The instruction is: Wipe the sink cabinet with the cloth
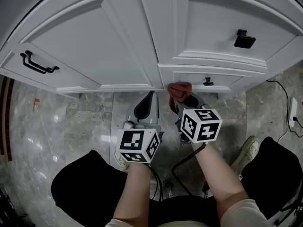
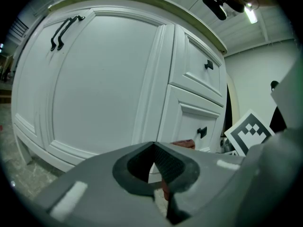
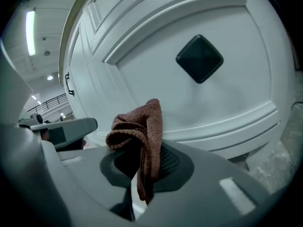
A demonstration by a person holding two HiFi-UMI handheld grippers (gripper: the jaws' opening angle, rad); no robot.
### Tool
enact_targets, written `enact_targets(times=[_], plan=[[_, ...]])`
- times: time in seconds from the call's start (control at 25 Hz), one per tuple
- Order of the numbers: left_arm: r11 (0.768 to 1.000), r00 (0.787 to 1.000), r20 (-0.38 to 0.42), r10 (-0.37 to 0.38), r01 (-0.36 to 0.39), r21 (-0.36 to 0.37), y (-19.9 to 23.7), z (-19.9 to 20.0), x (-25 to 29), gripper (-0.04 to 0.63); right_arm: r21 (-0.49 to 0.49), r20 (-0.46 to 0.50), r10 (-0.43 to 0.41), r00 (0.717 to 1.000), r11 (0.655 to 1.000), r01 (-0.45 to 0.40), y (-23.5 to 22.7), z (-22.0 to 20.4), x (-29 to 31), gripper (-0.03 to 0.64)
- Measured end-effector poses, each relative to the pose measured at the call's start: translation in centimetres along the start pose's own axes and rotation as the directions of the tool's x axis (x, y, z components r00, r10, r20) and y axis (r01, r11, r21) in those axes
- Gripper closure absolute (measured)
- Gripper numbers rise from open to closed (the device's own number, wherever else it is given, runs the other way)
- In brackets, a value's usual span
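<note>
Grey marble-look floor tiles point(image 1: 85, 126) run under a white sink cabinet point(image 1: 142, 32) with panelled doors, a black bar handle point(image 1: 38, 64) and, low at the right, a small drawer point(image 1: 227, 82) with a square black knob point(image 3: 199, 58). I am working at that low corner. My right gripper point(image 3: 144, 161) has its jaws clamped on a rust-brown cloth point(image 3: 141, 126). In the head view the cloth sits right at the drawer's left edge, though I cannot tell whether it is actually pressing on the paint. My left gripper point(image 2: 154, 148) hangs just beside the right one, jaws closed together with nothing between them, pointed at the big door panel point(image 2: 104, 79).

The step in hand, as I judge it, is wiping the lower drawer front. To do it well I would press the bunched part flat against the panel and sweep along the moulding point(image 3: 227, 122) rather than across it. I would also work round the knob without knocking it and grip firmly so the cloth does not slide out. The left gripper is best held clear of the stroke.

The cloth is a coarse knit, folded over on itself into a soft lump above the jaws, with a narrow tail hanging through the gap below. Little of it stands proud of the jaws, so the gripper could scrape the cabinet if I lean in too hard.
</note>
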State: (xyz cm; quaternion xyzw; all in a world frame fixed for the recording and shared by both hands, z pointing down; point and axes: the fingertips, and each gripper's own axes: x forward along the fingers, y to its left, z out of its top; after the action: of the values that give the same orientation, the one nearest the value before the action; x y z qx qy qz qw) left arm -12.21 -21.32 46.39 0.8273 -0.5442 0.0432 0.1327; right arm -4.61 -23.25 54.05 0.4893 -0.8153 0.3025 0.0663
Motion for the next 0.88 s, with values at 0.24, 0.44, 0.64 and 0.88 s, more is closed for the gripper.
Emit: enact_targets(times=[0.24, 0.44, 0.64, 0.88], plan=[[1.0, 1.0, -0.001, -0.024, 0.024, -0.007, -1.6, 0.2, 0.8, 0.595, 0.009, 0.019, -0.034, 0.999, 0.999, 0.034, -2.3, 0.7, -1.4, 0.537], [0.998, 0.998, 0.001, -0.057, 0.057, -0.019, -4.0, 0.2, 2.0, 0.595, 0.029, 0.035, -0.077, 0.996, 0.997, 0.076, -5.3, 1.1, -3.4, 0.537], [0.995, 0.995, -0.005, -0.096, 0.096, -0.019, -6.8, -0.1, 3.1, 0.595, 0.04, 0.042, -0.108, 0.993, 0.994, 0.106, -7.4, 1.6, -4.8, 0.535], [0.991, 0.991, -0.016, -0.134, 0.133, -0.019, -9.5, -0.6, 4.2, 0.595, 0.069, 0.081, -0.199, 0.977, 0.979, 0.194, -10.9, 2.6, -7.4, 0.535]])
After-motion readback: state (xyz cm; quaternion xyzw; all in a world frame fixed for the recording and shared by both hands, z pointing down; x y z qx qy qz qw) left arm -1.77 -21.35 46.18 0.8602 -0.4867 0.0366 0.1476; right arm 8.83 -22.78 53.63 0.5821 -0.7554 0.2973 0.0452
